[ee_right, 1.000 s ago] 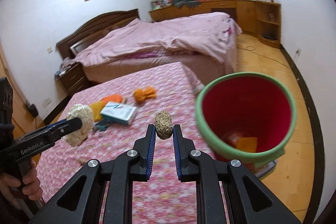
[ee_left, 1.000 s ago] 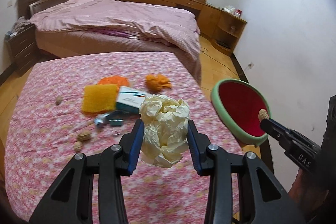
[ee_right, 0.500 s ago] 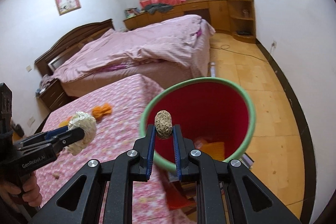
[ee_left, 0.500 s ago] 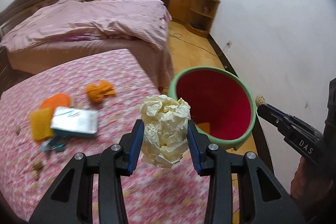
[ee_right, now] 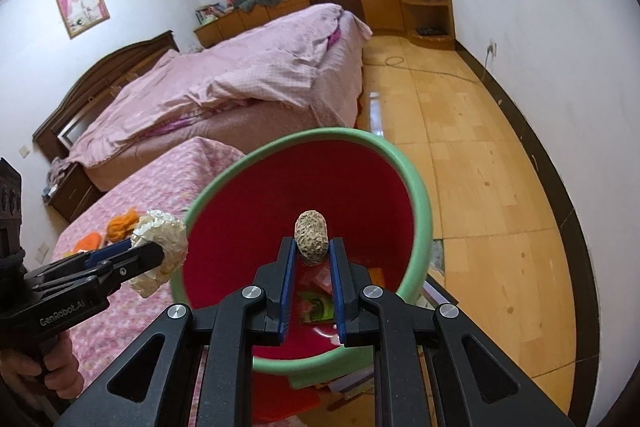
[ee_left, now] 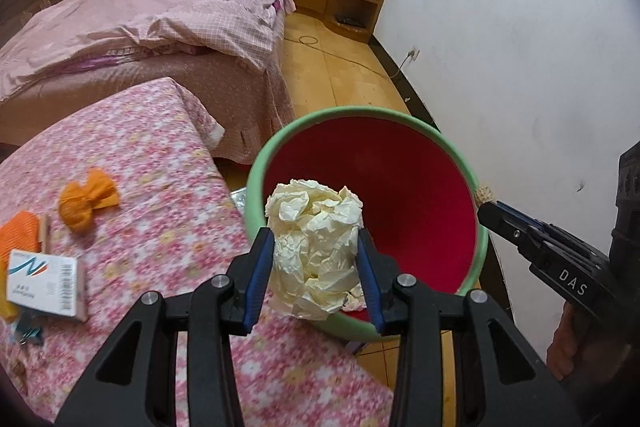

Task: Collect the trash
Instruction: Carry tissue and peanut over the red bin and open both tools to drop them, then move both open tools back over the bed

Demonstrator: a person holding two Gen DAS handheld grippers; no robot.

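My left gripper (ee_left: pixel 316 251) is shut on a crumpled ball of cream paper (ee_left: pixel 316 239) and holds it at the near rim of a red bin with a green rim (ee_left: pixel 400 115). In the right wrist view the paper ball (ee_right: pixel 160 251) sits just left of the bin (ee_right: pixel 420 187). My right gripper (ee_right: pixel 312 251) is shut on a peanut shell (ee_right: pixel 311 235) above the bin's opening. Some wrappers lie at the bin's bottom (ee_right: pixel 316 307). The right gripper also shows in the left wrist view (ee_left: pixel 486 205), at the bin's right rim.
The pink flowered table (ee_left: pixel 160 227) holds an orange paper wad (ee_left: pixel 86 201), a white box (ee_left: pixel 44 283), an orange sponge (ee_left: pixel 18 235) and a binder clip (ee_left: pixel 26 331). A bed (ee_left: pixel 140 27) stands behind, wooden floor (ee_right: pixel 480 167) to the right, white wall beyond.
Both grippers have moved right from over the table to the bin. The paper ball is now at the bin's rim and the peanut is over its opening. Both stay shut.
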